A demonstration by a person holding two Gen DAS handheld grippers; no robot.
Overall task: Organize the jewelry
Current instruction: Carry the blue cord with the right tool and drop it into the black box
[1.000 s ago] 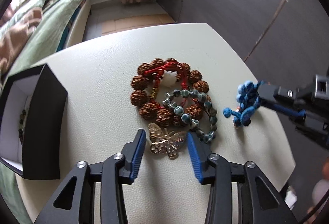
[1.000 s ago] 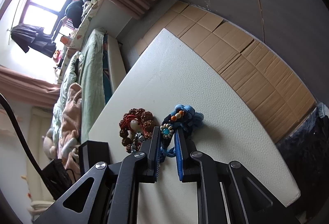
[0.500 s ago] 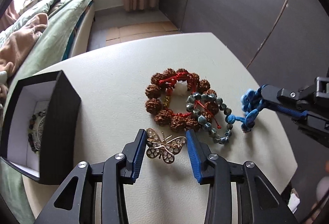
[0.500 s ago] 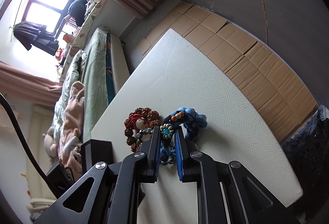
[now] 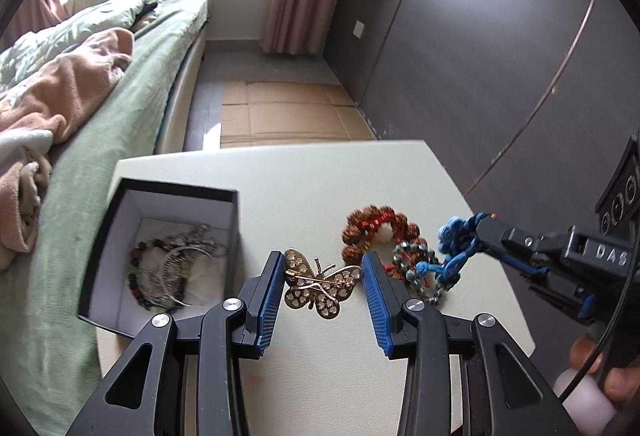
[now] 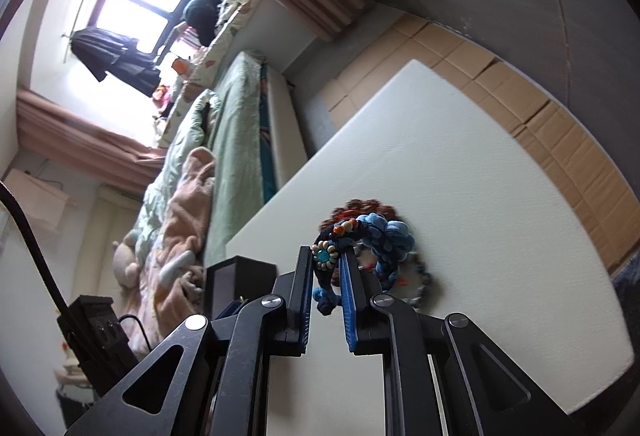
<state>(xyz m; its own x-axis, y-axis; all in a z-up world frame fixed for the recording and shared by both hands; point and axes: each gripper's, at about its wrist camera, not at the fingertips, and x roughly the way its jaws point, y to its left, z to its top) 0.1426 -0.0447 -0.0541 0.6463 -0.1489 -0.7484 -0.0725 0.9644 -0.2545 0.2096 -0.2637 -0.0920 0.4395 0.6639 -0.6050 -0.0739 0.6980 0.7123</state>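
Note:
My left gripper [image 5: 320,278] is shut on a gold butterfly brooch [image 5: 318,286] and holds it above the white table [image 5: 304,196], just right of the open black jewelry box [image 5: 168,252]. The box holds a beaded bracelet and a silver piece. My right gripper [image 6: 326,268] is shut on a blue braided cord bracelet [image 6: 384,236] with a turquoise charm and lifts it off the table; it also shows in the left wrist view [image 5: 456,248]. A brown seed-bead bracelet with red cord [image 5: 374,224] and a grey-green bead bracelet [image 5: 416,268] lie on the table.
A bed with green bedding [image 5: 104,76] runs along the table's left side. A dark wardrobe wall [image 5: 480,36] stands to the right. Cardboard [image 5: 280,116] covers the floor beyond the table. The box also shows in the right wrist view [image 6: 240,276].
My left gripper closed on the butterfly brooch, lifted it and moved left toward the box. My right gripper raised the blue cord bracelet off the table.

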